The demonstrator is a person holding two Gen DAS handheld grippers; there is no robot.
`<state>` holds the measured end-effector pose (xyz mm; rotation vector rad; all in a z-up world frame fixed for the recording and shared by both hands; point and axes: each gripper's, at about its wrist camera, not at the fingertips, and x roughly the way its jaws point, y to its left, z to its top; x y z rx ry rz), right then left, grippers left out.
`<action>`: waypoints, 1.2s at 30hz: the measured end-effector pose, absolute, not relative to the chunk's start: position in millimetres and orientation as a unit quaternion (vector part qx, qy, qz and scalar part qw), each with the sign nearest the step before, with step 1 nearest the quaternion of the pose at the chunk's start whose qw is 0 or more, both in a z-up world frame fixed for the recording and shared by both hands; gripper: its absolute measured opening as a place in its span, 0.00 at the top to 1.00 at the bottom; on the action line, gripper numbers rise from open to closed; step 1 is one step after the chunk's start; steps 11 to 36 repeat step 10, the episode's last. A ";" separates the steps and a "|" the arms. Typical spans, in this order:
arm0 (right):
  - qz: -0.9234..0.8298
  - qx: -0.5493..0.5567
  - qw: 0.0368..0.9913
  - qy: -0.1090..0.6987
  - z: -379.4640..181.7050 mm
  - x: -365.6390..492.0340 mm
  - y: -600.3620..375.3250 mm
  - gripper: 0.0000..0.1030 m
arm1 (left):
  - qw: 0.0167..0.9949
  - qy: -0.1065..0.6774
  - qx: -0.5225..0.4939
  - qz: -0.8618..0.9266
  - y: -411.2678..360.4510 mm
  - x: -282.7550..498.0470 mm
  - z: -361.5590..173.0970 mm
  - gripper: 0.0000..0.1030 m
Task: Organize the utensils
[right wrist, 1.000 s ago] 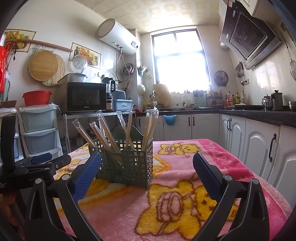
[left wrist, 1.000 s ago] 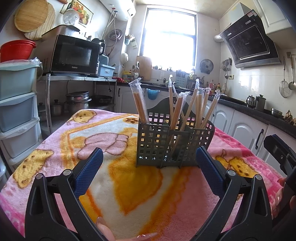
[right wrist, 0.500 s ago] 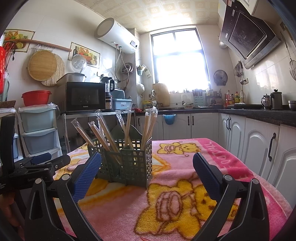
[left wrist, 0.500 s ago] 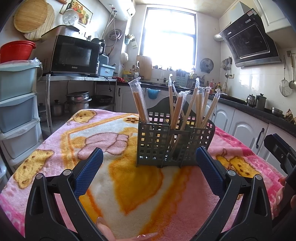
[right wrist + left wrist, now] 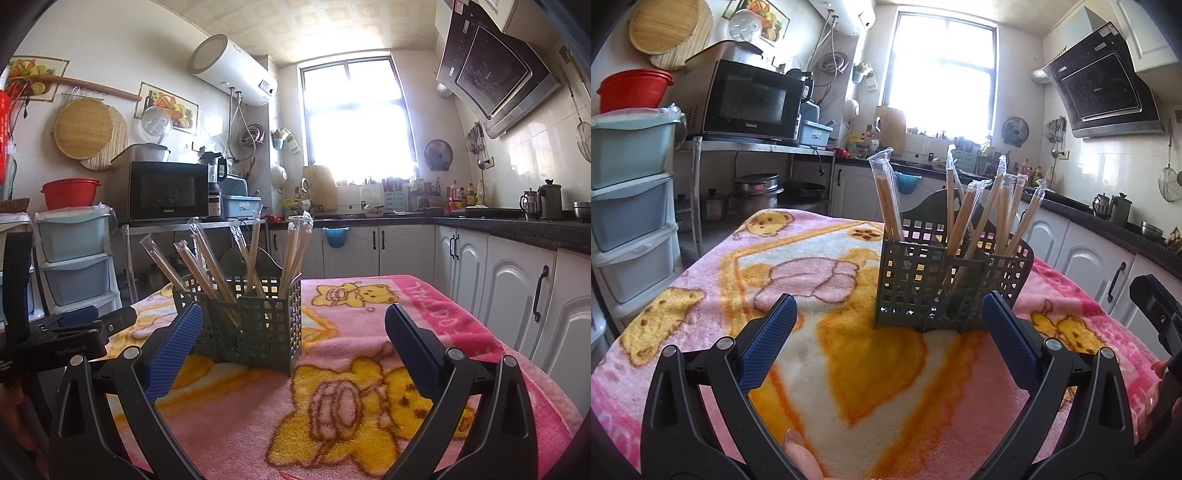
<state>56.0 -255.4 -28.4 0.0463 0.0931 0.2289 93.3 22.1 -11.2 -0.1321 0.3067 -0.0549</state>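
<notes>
Left wrist view: a grey grid caddy (image 5: 951,284) stands upright on the desk (image 5: 701,280), which is covered by a pink and yellow blanket (image 5: 871,365) with cartoon bears. Wrapped chopsticks (image 5: 975,214) stand in its compartments, long axes near vertical, tips down in the caddy and wrapper ends up, fanning outward toward the top. One wrapped pair (image 5: 886,199) stands in the left compartment and leans slightly left; the others cluster in the middle and right compartments and lean mostly right. The left tool (image 5: 886,343) sits low over the blanket, just short of the caddy, its blue-padded fingers (image 5: 766,347) wide apart with nothing between them. A fingertip (image 5: 798,448) shows at the bottom edge. Right wrist view: the same caddy (image 5: 243,325) lies ahead and left of centre, and the chopsticks (image 5: 207,258) again point upward, several leaning left. The right tool (image 5: 291,349) is likewise spread wide and empty, its left finger (image 5: 171,349) overlapping the caddy's near corner in this view; whether they touch cannot be told. Compared with half a second ago, the caddy, chopsticks and both tools hold the same places in each view; no shift is detectable.
</notes>
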 end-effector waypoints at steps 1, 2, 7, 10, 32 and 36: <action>0.113 0.024 0.992 0.048 -28.4 56.2 -256.7 0.06 | 0.986 0.153 -0.065 -0.026 21.6 93.9 -11.0 0.10; 0.112 0.025 0.992 0.050 -28.0 56.8 -256.7 0.06 | 0.985 0.159 -0.068 -0.026 22.7 95.1 -10.9 0.10; 0.065 0.039 0.992 0.102 -22.0 76.8 -278.0 0.06 | 0.969 0.237 -0.076 -0.001 47.5 114.8 -13.1 0.10; -0.001 0.023 0.982 0.190 -24.1 111.8 -302.6 0.06 | 0.944 0.314 -0.077 0.067 91.9 141.8 -22.0 0.10; -0.001 0.023 0.982 0.190 -24.1 111.8 -302.6 0.06 | 0.944 0.314 -0.077 0.067 91.9 141.8 -22.0 0.10; -0.001 0.023 0.982 0.190 -24.1 111.8 -302.6 0.06 | 0.944 0.314 -0.077 0.067 91.9 141.8 -22.0 0.10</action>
